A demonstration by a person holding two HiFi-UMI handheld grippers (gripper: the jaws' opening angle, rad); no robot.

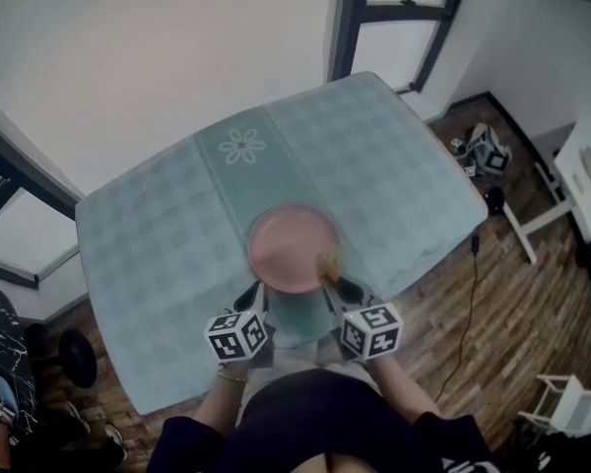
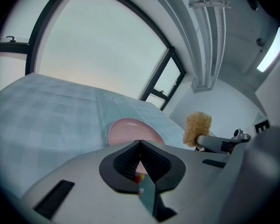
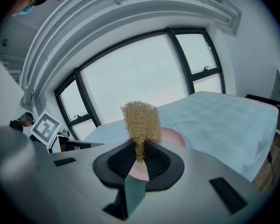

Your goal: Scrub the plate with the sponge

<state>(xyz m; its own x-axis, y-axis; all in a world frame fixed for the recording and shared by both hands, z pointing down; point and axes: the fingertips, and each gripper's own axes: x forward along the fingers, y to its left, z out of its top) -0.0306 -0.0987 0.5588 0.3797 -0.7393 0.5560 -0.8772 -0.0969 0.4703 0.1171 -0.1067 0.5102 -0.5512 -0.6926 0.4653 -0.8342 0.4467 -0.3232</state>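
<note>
A pink plate (image 1: 294, 249) lies flat on the checked cloth near the table's front edge. My right gripper (image 1: 332, 286) is shut on a tan, wiry sponge (image 1: 328, 263), which hangs over the plate's near right rim. In the right gripper view the sponge (image 3: 141, 120) sticks up out of the jaws of the right gripper (image 3: 140, 146), with the plate (image 3: 173, 136) just behind. My left gripper (image 1: 256, 294) sits at the plate's near left rim. Its jaws meet in the left gripper view (image 2: 140, 143) with nothing seen between them; the plate (image 2: 129, 130) lies beyond and the sponge (image 2: 198, 126) to the right.
The table (image 1: 177, 235) carries a pale blue-green cloth with a flower motif (image 1: 242, 146) on its far half. Windows stand behind it. On the wooden floor at right are a marker cube (image 1: 489, 152), a cable (image 1: 470, 294) and white furniture (image 1: 571, 402).
</note>
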